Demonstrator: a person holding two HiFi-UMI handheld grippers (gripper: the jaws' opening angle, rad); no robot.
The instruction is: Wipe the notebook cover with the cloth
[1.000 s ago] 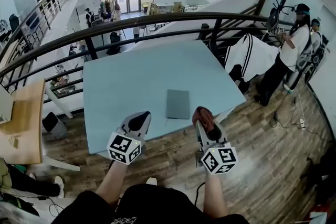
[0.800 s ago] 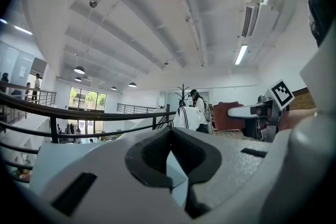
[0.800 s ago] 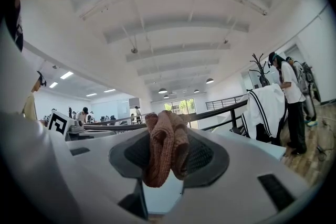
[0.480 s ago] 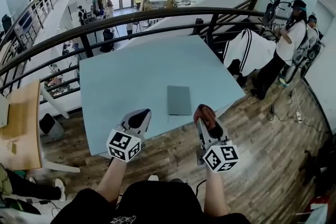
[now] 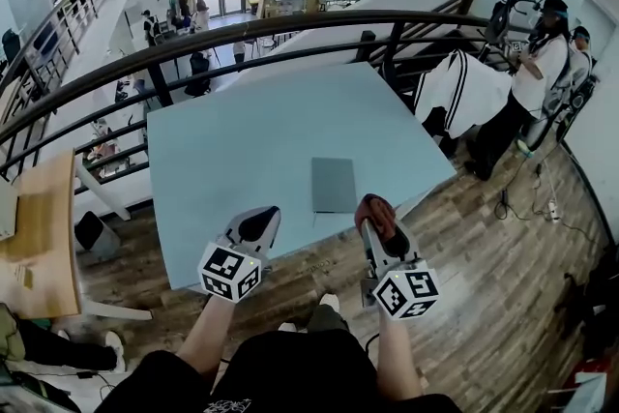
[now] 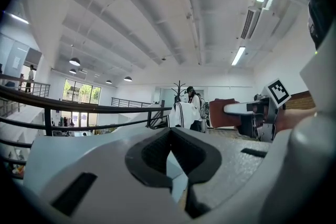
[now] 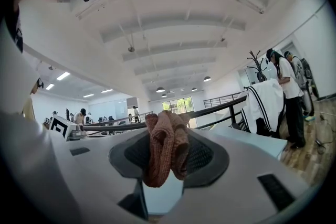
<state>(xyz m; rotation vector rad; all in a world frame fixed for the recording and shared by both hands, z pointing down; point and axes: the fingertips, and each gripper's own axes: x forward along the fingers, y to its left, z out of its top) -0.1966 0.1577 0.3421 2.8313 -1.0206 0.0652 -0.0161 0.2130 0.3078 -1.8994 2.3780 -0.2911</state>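
Notebook [image 5: 334, 185] ahead between left tongs [image 5: 255, 223] and right tongs [image 5: 377, 220] gripping cloth [image 7: 165, 147].

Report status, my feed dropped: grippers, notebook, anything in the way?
Left gripper shut, empty. Right gripper shut on cloth, clear of notebook. Notebook flat on table, untouched. Nothing between cloth and notebook.

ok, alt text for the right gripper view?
The right gripper holds a bunched reddish-brown cloth in its shut jaws, seen close up. Beyond lie a light blue table and a dark railing; a person stands far right beside a white striped jacket.
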